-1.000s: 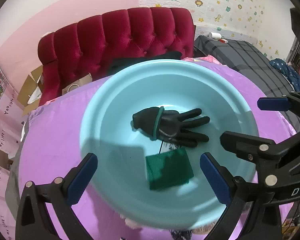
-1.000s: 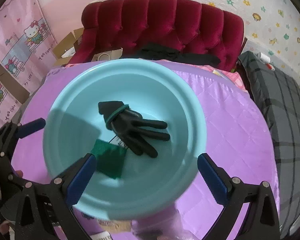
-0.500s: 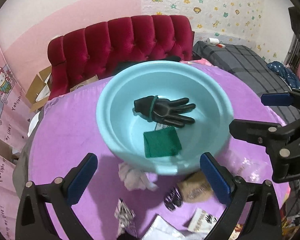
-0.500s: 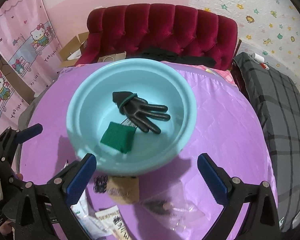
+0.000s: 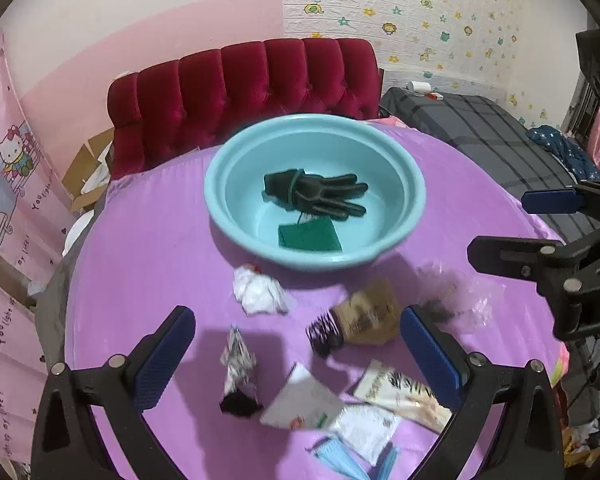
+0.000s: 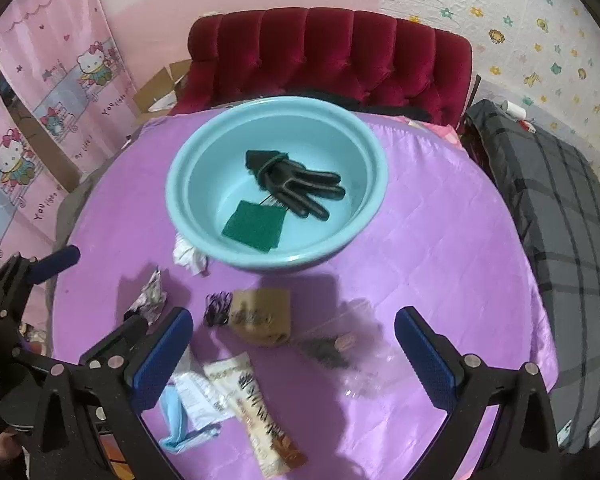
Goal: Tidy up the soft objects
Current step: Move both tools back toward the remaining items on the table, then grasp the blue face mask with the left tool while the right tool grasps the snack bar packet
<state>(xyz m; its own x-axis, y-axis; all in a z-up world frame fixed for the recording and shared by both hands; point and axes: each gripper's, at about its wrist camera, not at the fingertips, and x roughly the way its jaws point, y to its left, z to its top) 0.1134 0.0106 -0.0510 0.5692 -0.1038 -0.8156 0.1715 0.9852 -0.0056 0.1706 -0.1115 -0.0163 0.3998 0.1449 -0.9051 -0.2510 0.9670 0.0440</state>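
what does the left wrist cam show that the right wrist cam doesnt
Only the left wrist view: the right gripper from the side, open, and a dark blue star-print cloth on the grey bed.

Only the right wrist view: the left gripper at its left edge and a black garment behind the basin.

Both: the blue basin holding a black glove and green pad, plus the white crumpled tissue.

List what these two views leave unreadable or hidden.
- Print on the brown pouch: motion-blurred, left wrist view.
- Blue mask: partly behind the right gripper finger.
- Clear bag contents: blurred.
- Tag under the black glove: covered, too small to read.
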